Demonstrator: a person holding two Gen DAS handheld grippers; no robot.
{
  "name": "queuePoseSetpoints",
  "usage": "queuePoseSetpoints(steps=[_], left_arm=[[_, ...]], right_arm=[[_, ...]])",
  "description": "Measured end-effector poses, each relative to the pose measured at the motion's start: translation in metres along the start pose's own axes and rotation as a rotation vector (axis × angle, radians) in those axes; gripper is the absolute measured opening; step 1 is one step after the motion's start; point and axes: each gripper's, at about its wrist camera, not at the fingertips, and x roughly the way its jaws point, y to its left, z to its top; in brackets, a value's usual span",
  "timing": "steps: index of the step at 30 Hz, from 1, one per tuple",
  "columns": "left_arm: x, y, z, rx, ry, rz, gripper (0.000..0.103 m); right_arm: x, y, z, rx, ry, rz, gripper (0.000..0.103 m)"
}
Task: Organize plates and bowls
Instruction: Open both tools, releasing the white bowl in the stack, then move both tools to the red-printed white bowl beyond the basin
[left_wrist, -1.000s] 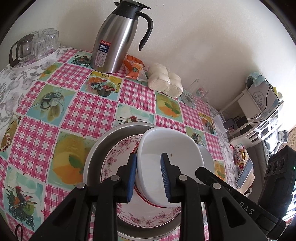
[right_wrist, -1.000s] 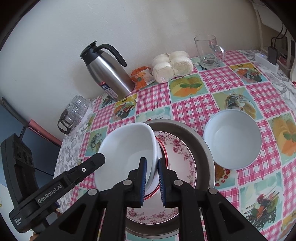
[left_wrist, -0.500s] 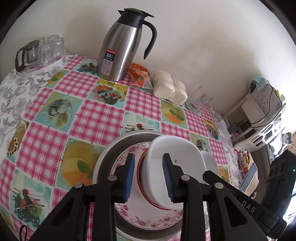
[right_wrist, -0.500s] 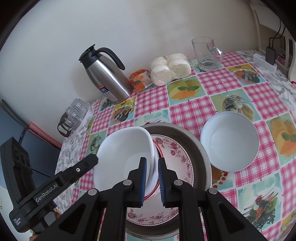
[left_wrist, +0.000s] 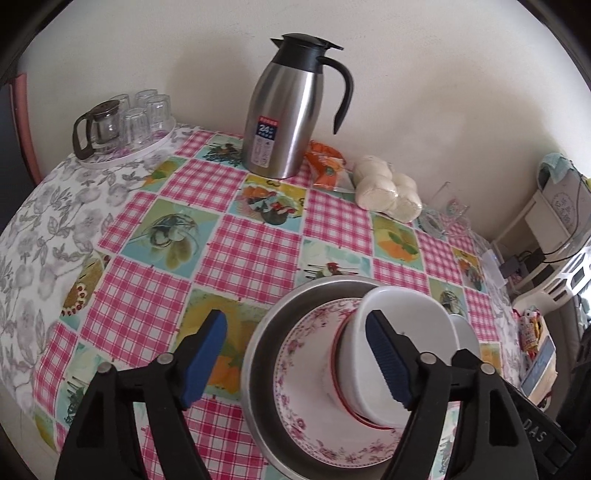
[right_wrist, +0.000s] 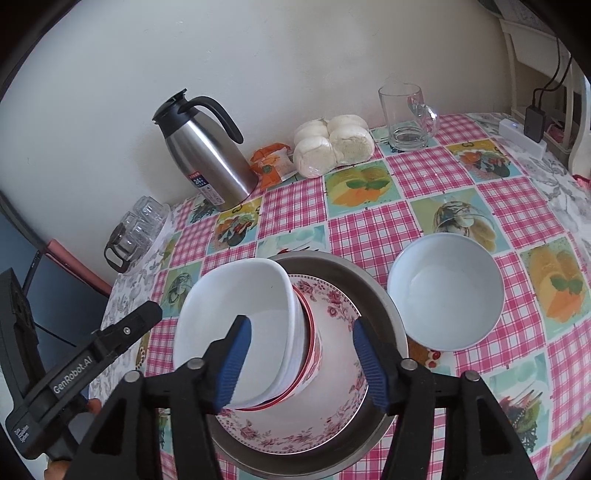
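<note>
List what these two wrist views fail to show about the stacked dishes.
- Left wrist view: the round white bowl is mostly hidden behind the square white bowl.
- Right wrist view: the red-rimmed bowl under the square bowl shows only one side; its inside is covered.
- Both views: the metal pan's near rim is hidden behind the gripper arms.

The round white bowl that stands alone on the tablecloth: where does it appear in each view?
Left wrist view: only a sliver of the round white bowl shows, right of centre, behind the square bowl.
Right wrist view: fully visible, right of centre.
Shared landmark: the steel jug by the wall.
</note>
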Motion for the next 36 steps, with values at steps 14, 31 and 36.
queuePoseSetpoints(steps=[14, 31, 36], left_arm=[[0.003, 0.013, 0.001, -0.026, -0.031, 0.111, 0.091], [-0.011, 0.023, 0.002, -0.102, -0.108, 0.187, 0.102], [-0.016, 0.015, 0.002, -0.09, -0.129, 0.18, 0.102]], right_arm=[[0.003, -0.003, 0.0, -0.009, -0.007, -0.035, 0.091], [-0.005, -0.009, 0.003, -0.024, -0.055, -0.052, 0.103], [-0.008, -0.014, 0.004, -0.019, -0.057, -0.051, 0.103]])
